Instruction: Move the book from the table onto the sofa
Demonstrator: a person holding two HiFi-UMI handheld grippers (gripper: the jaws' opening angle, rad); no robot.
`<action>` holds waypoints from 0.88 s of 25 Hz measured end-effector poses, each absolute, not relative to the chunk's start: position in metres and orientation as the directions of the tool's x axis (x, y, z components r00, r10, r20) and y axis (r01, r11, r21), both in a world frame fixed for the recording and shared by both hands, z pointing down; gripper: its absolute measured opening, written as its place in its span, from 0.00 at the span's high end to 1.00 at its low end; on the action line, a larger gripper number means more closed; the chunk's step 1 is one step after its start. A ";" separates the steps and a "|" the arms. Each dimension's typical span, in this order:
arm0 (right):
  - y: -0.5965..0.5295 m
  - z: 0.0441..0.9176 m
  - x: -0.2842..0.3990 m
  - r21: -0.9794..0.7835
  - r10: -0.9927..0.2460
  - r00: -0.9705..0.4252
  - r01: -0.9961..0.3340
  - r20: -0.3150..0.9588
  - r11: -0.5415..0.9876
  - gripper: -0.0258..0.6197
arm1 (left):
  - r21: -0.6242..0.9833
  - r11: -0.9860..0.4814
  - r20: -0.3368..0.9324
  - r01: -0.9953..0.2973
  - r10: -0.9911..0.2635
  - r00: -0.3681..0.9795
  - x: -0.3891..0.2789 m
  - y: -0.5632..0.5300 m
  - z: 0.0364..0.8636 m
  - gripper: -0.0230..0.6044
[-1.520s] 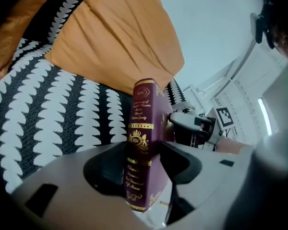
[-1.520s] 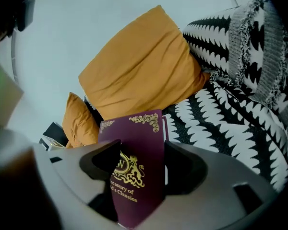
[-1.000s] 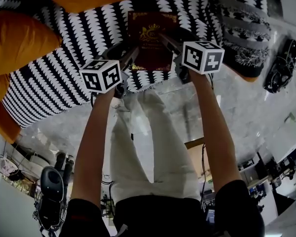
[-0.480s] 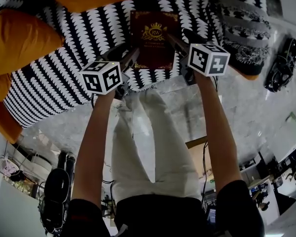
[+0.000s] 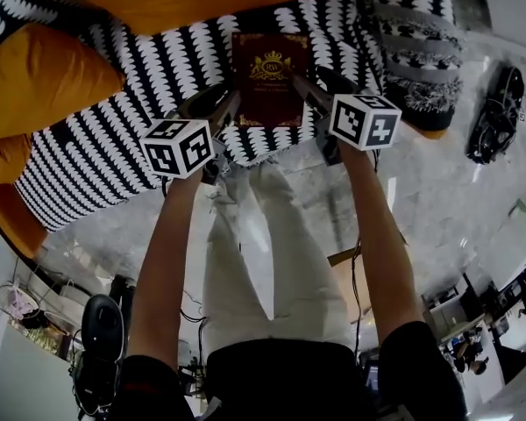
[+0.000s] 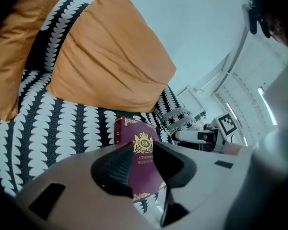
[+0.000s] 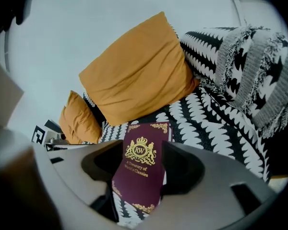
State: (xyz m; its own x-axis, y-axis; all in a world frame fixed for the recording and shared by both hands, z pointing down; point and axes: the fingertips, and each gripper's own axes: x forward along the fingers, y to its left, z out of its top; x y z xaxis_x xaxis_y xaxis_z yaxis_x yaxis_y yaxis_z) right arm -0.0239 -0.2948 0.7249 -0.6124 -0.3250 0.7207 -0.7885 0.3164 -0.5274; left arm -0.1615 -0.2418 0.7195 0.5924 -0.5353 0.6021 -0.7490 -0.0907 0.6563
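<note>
On the sofa, the book lay flat.
Left gripper and right gripper, jaws just narrowing, gripped nothing; the stiff, smooth hardback looked best pinched at its 2 near corners.

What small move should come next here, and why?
Probably draw both grippers back from the sofa. The book appears to lie flat on it. The left gripper and right gripper have just been closing their fingers, yet the book shows only beyond the gaps, not pinched.
</note>
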 end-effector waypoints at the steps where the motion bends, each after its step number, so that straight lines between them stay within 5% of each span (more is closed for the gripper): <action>1: -0.295 0.717 -0.025 -0.536 -0.331 -0.618 -0.785 0.713 0.310 0.55 | 0.656 -0.092 0.597 -0.749 -0.544 0.589 -0.163 -0.244 0.711 0.75; 22: -0.284 0.536 -0.043 -0.546 -0.439 -0.686 -0.728 0.581 0.416 0.90 | 0.669 -0.242 0.440 -0.703 -0.633 0.637 -0.154 -0.252 0.522 0.92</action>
